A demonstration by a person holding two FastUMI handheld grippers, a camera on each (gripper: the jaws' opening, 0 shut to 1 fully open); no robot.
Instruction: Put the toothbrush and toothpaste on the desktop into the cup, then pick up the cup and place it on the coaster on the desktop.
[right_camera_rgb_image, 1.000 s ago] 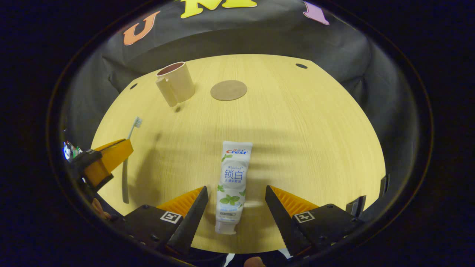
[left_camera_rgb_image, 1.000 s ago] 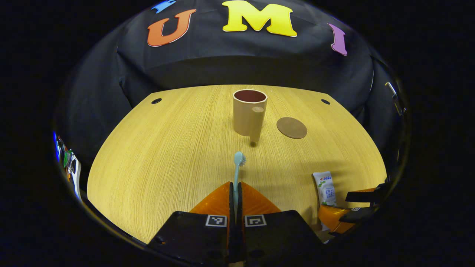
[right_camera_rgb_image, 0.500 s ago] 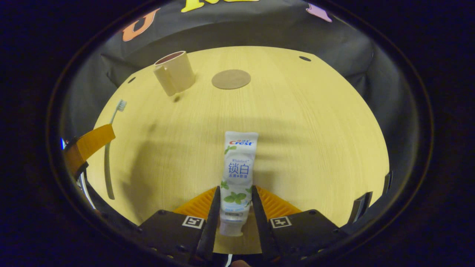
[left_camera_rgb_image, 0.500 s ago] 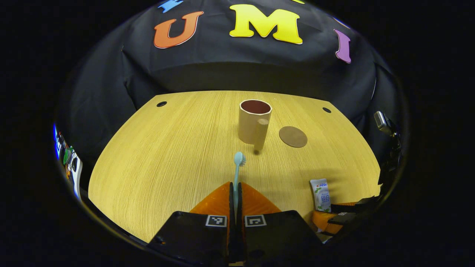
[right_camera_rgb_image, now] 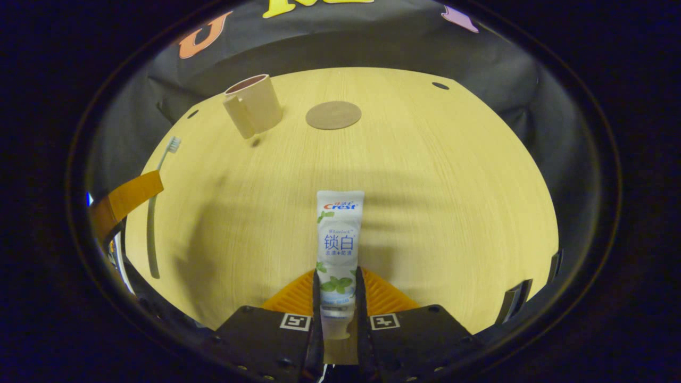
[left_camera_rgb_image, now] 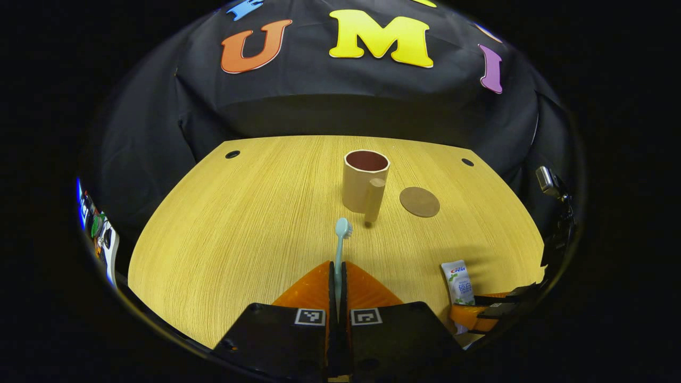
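Left gripper (left_camera_rgb_image: 338,266): orange fingers pressed together on the handle of the pale blue plastic toothbrush (left_camera_rgb_image: 340,242), bristle head pointing ahead toward the cup. Right gripper (right_camera_rgb_image: 336,276): fingers clamped on the cap end of the white toothpaste tube (right_camera_rgb_image: 338,239) (crimped end forward). Tan cylindrical cup (left_camera_rgb_image: 364,182) with dark red interior stands upright mid-desk, handle facing the left gripper. Round brown coaster (left_camera_rgb_image: 420,201) lies flat just beside it on the light wooden desktop (left_camera_rgb_image: 239,223), not touching.

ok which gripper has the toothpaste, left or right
The right gripper: its fingers press on the cap end of the white toothpaste tube. The left gripper is shut on the pale blue toothbrush instead.
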